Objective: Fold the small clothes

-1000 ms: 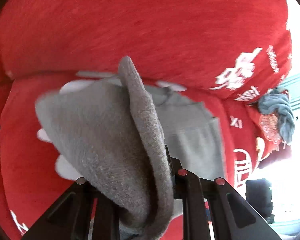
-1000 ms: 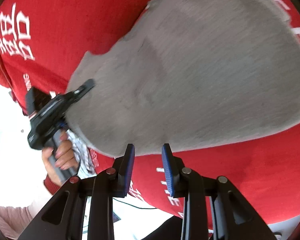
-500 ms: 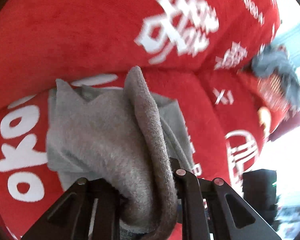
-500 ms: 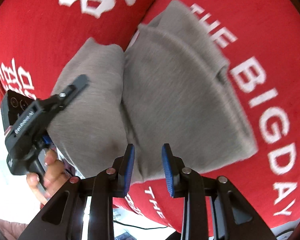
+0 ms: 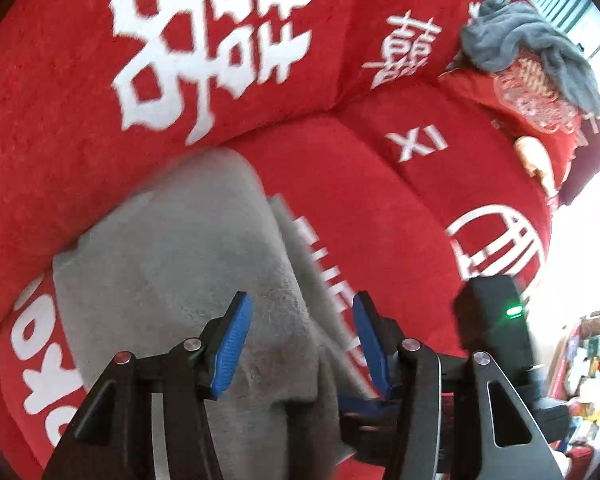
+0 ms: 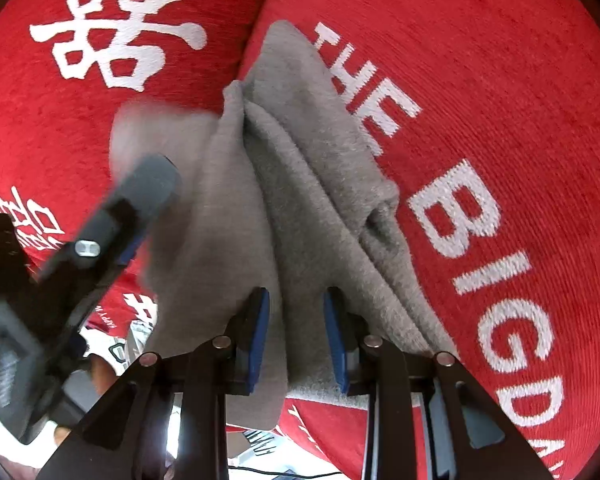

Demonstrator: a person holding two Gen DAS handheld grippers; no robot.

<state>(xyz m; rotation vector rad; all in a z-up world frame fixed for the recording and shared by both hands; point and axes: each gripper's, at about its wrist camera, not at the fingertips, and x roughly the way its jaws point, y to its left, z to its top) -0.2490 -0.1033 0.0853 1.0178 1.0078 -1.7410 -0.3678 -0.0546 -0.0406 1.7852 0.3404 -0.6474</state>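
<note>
A small grey garment lies folded in layers on the red sofa seat; it also shows in the right wrist view. My left gripper is open just above the garment's near edge, with nothing between its blue pads. My right gripper is open, its blue pads either side of a fold at the garment's front edge. The left gripper also shows blurred at the left of the right wrist view, over the garment.
The red sofa has white lettering, a backrest and a front edge close below my grippers. A crumpled dark grey cloth lies on a red cushion at the far right. The right gripper's black body sits close beside my left gripper.
My left gripper has opened and let go of the grey garment, which now lies folded over on the seat. My right gripper has moved in over the garment's front edge.
</note>
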